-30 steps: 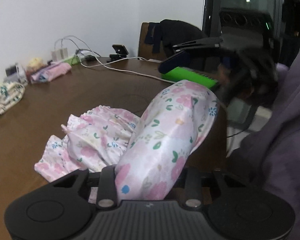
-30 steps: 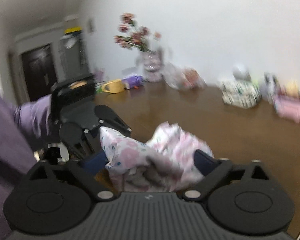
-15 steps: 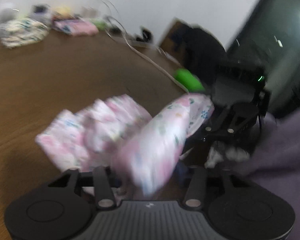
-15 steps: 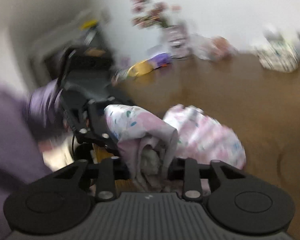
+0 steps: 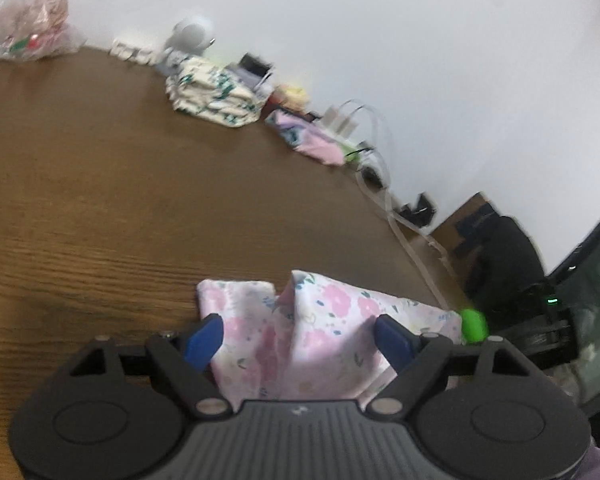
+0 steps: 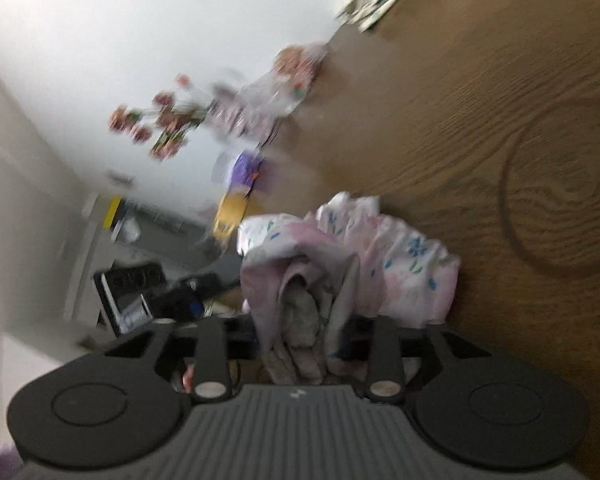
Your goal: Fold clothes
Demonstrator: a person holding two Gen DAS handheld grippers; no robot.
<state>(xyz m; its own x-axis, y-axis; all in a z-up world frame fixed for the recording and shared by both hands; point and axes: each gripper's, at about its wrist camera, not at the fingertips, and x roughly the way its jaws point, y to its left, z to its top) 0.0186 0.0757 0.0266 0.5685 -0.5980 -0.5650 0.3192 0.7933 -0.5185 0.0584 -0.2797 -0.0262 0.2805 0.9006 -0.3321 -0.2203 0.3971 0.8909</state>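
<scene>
Pink floral cloth, a small garment (image 5: pixel 320 332), lies on the brown wooden table (image 5: pixel 100 200) at the lower middle of the left wrist view, between the blue pads (image 5: pixel 204 338) of the left gripper (image 5: pixel 298 338). That gripper's jaws have just been opening and now stand spread, the pads apart from the fabric's upper folds, though the cloth passes between them down to the gripper body. In the right wrist view the same garment (image 6: pixel 380 264) sits bunched at the centre, its greyish inner folds hanging down between the fingers of the right gripper (image 6: pixel 298 344). Those jaws have just been opening too; the view is blurred and the fingertips are hidden by cloth, so whether they press on it I cannot tell. Toward the upper middle of the left view a folded white and green patterned cloth (image 5: pixel 212 96) rests on the table, with a folded pink one (image 5: pixel 312 140) just right of it near white cables (image 5: pixel 388 200).
</scene>
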